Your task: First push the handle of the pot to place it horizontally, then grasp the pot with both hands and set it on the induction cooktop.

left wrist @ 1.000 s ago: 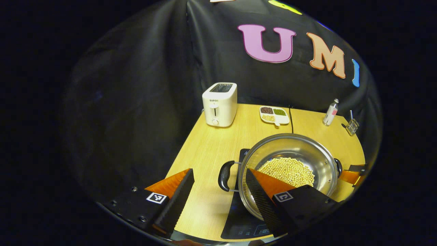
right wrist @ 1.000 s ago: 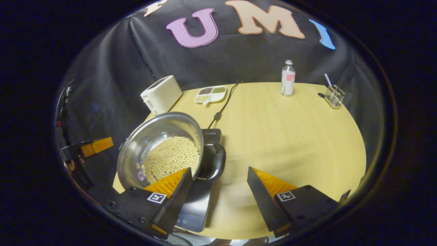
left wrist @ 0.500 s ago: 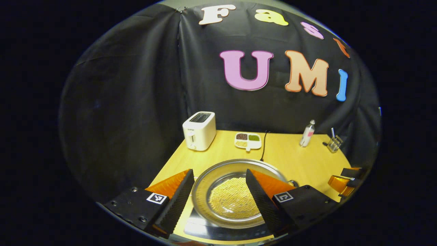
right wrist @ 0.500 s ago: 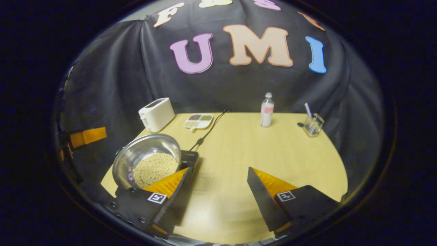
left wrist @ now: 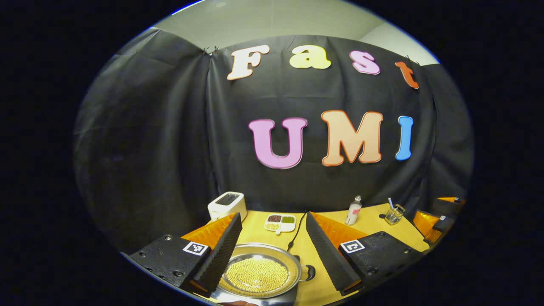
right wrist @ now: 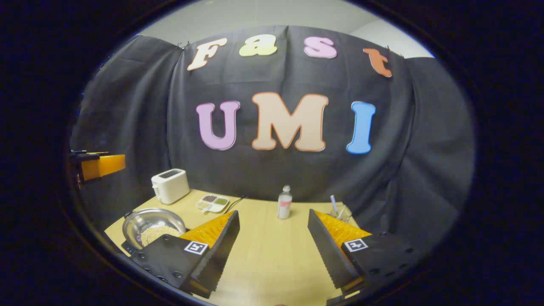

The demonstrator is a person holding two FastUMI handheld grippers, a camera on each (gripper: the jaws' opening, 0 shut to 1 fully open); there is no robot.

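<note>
The left gripper (left wrist: 272, 250) is spread wide, grasping nothing, above the round steel pot of pale beans (left wrist: 259, 275), which sits on the black induction cooktop (right wrist: 127, 247) on the wooden table (right wrist: 272, 259). The right gripper (right wrist: 274, 250) is likewise released. Behind stands a white toaster (left wrist: 227, 205); its brand is unreadable.

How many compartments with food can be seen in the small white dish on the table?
3. In the white dish, a dark filling sits far left, a green one far right, a pale one near left. Any fourth is unclear.
</note>
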